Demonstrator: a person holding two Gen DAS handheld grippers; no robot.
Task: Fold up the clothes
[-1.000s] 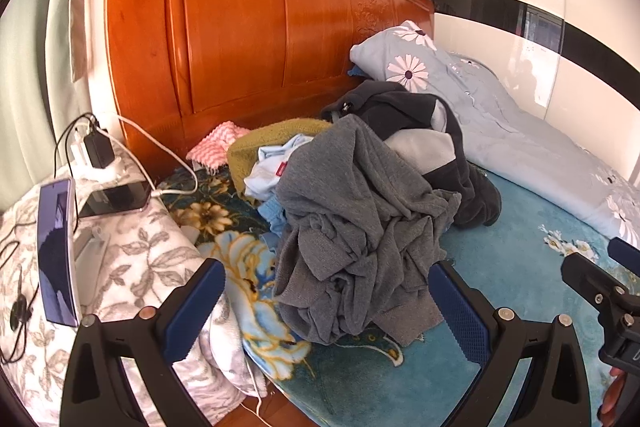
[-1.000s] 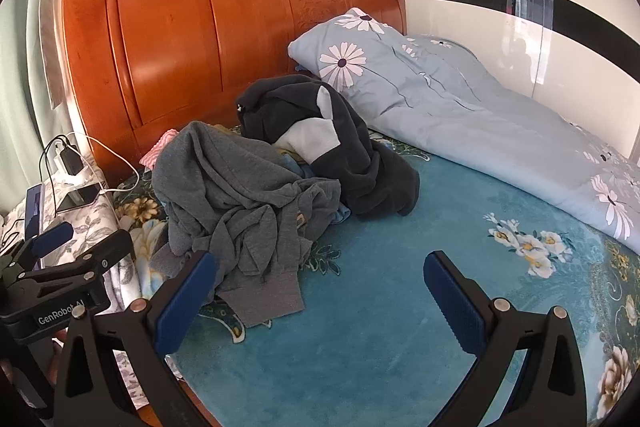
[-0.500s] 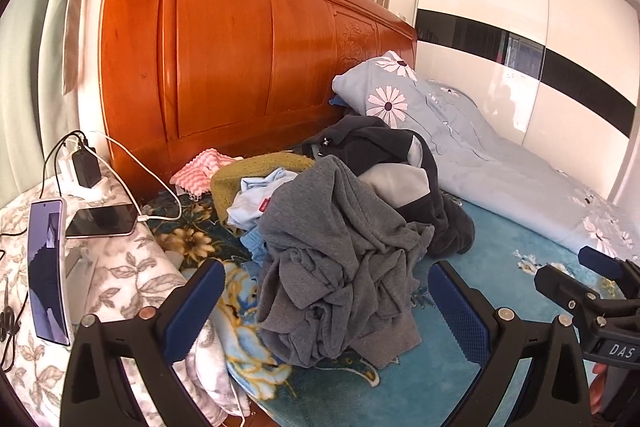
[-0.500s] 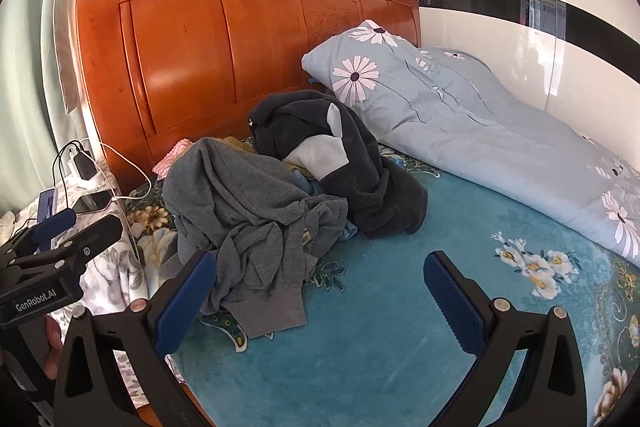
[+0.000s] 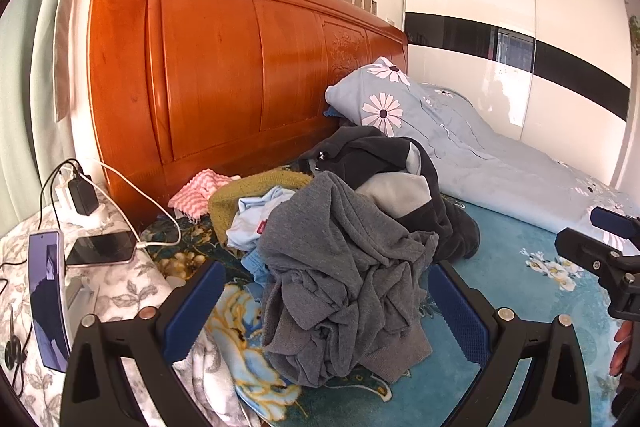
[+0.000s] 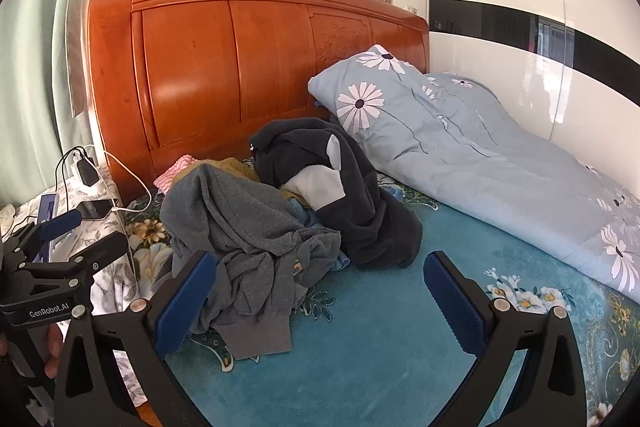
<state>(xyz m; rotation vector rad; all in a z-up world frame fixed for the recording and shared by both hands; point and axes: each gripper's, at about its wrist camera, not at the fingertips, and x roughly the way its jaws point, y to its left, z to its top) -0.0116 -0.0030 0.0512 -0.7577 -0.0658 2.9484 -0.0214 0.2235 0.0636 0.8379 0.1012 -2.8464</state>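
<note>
A heap of clothes lies on the teal bedspread (image 6: 380,359) near the headboard. On top is a crumpled grey sweatshirt (image 5: 344,287), which also shows in the right wrist view (image 6: 248,251). Behind it lies a dark jacket with a pale lining (image 5: 400,171) (image 6: 340,187), with light blue (image 5: 260,215), olive (image 5: 256,187) and pink striped (image 5: 200,187) pieces to the left. My left gripper (image 5: 326,311) is open and empty, its fingers either side of the grey sweatshirt's near end. My right gripper (image 6: 320,299) is open and empty over the bedspread, just right of the sweatshirt.
An orange wooden headboard (image 5: 240,75) stands behind the heap. A light blue daisy quilt (image 6: 480,155) lies along the right side by a white wardrobe (image 5: 520,47). Left of the bed, a leaf-print surface (image 5: 120,291) holds two phones (image 5: 100,247) and a charger with cables (image 5: 80,195).
Both grippers have pulled back and tilted up a little, so more of the headboard and wall shows. The clothes have not moved. Both grippers stay open.
</note>
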